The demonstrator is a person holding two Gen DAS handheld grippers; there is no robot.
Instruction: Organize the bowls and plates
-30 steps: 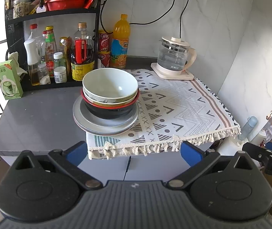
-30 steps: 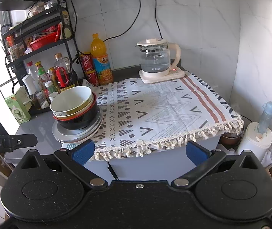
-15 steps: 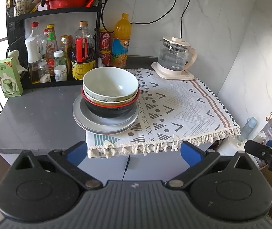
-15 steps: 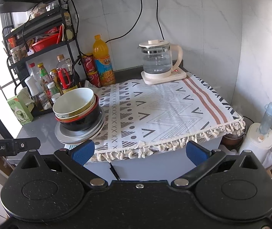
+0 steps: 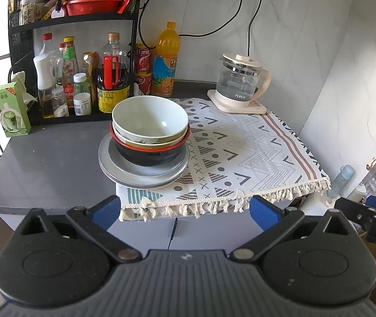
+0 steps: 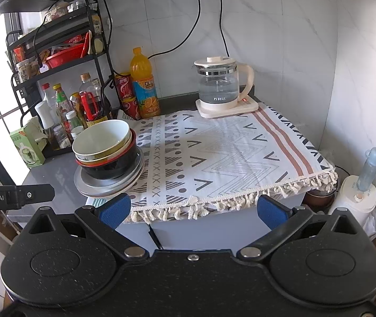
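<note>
Sunlit white marble-tile walls (image 6: pixel 306 39) surround a grey counter (image 5: pixel 47 163).

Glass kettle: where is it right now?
The glass kettle stands at the back right of the counter on its cream base, on the patterned cloth, right of the orange juice bottle.

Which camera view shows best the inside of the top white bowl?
The left wrist view: it looks down into the white bowl, showing its bottom. The right wrist view shows the bowl from the side, its far inner wall only.
</note>
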